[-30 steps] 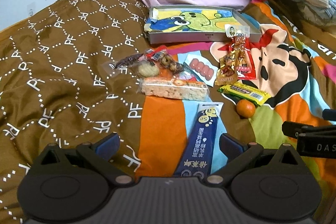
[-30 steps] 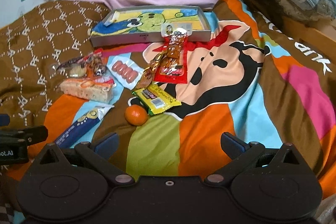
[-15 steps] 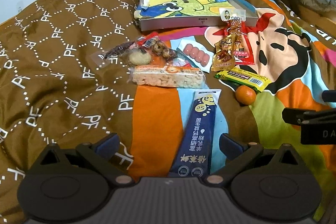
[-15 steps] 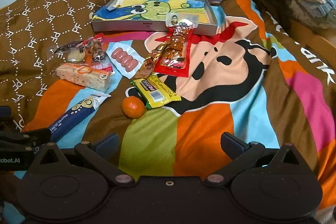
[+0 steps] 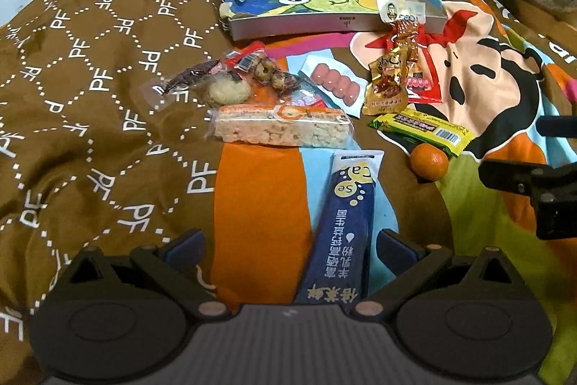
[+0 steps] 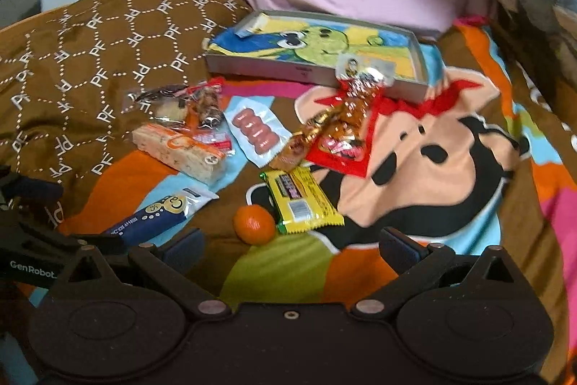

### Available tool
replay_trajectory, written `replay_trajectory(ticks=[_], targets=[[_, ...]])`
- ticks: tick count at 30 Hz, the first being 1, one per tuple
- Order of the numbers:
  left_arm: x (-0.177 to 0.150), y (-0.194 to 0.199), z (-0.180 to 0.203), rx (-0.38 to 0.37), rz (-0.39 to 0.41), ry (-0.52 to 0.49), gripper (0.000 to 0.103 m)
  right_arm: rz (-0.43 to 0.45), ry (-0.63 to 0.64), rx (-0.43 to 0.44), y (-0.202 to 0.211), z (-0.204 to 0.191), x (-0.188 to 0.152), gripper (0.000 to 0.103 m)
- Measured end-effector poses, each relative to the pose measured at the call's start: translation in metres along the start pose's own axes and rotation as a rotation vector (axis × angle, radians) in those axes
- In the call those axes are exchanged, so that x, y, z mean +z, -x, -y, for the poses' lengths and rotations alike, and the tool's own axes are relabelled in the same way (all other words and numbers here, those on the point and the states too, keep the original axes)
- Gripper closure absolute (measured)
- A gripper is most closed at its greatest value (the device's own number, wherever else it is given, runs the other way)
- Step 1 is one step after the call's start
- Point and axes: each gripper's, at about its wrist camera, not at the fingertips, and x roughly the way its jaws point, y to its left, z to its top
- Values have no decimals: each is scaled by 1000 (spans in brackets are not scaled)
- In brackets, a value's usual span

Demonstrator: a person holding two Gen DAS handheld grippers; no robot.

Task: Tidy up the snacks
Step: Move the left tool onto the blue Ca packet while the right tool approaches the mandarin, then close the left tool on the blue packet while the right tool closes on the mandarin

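Snacks loose on the bed, both your grippers empty.
Your left gripper point(image 5: 288, 244) gapes over the blue pack point(image 5: 342, 226); your right gripper point(image 6: 288, 242), spread too, sits just behind the orange point(image 6: 253, 223).

**Snacks spread on the bed before the tray**

The tray point(image 5: 335, 20) lies farthest back on the bed point(image 5: 90, 96). Before it, the rice bar point(image 5: 283, 128) sits left, the sausage packet point(image 5: 333, 83) in the middle, the wafer bar point(image 5: 422, 128) right. The tangerine point(image 5: 429, 163) touches the wafer bar's near edge; the long sachet point(image 5: 348, 219) lies nearest.
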Motion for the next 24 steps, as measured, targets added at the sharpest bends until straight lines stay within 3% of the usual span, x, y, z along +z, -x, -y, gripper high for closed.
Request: replay_trajectory(ticks=[7,11,13,17,20,24], targets=[[1,-8,3,-33,-12,-22,2,1,3,14,-9,2,0,1],[3,-12,4,-76,-30,-38,17,-31,-30,52,-18,7,-1,2],[3,-14,3,-93,-37,-36,22,-48,-60,91,-23,9,-1,8],[6,-17,3,-115,-56,-37,44,-80,-80,148,-33,8,1,17],[9,-19,3,-119,-61,-30,54,-103,-86,178,-42,6,2,24],[13,-22,1,-119,-68,-13,57,-124,-115,202,-55,6,4,33]])
